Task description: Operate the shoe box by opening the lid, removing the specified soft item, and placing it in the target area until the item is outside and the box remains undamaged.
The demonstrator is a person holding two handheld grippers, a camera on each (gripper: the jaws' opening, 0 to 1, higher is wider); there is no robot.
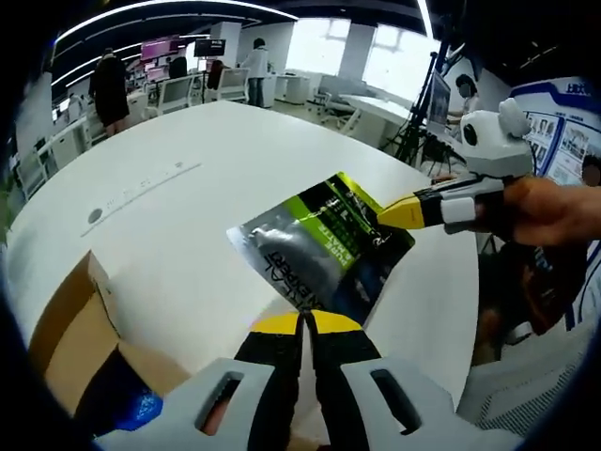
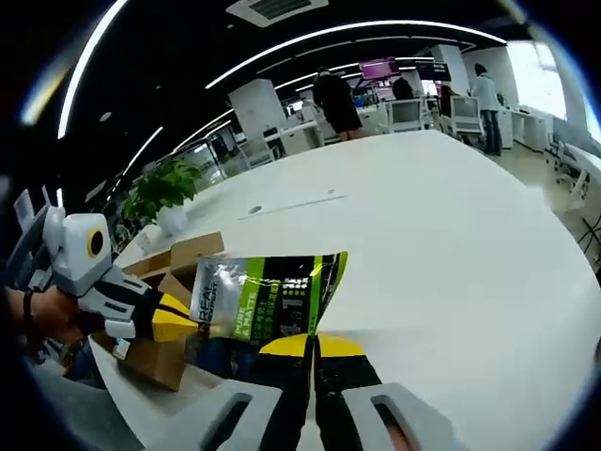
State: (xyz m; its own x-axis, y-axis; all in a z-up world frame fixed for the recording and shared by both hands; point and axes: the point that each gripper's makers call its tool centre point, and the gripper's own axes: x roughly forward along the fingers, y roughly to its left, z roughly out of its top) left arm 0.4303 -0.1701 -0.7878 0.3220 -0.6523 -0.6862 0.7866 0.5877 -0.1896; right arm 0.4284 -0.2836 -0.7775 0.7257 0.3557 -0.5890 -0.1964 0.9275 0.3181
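— Left gripper: what is yours doing?

— Your jaws are clenched on the near edge of the pouch, the yellow tips pressed together with the foil between them. In the left gripper view the box sits far left and low, its brown flaps open, with something blue inside that you cannot make out. The pouch hangs above the white table, just right of the box and apart from it.

— And to the right of that?

— Your right gripper comes in from the right, its yellow tips at the pouch's far corner, clamped on it, with your hand behind.

— Now the right gripper view, same order.

— At far left your left gripper reaches in, tips against the pouch's left edge. The box lies behind and below it, open, near the table's edge, with a plant further back. The pouch, silver, green and black with print you cannot read, is outside the box. At centre bottom your right gripper is closed on the pouch's lower edge.

— Anything beyond?

— People stand among desks far off across the room.
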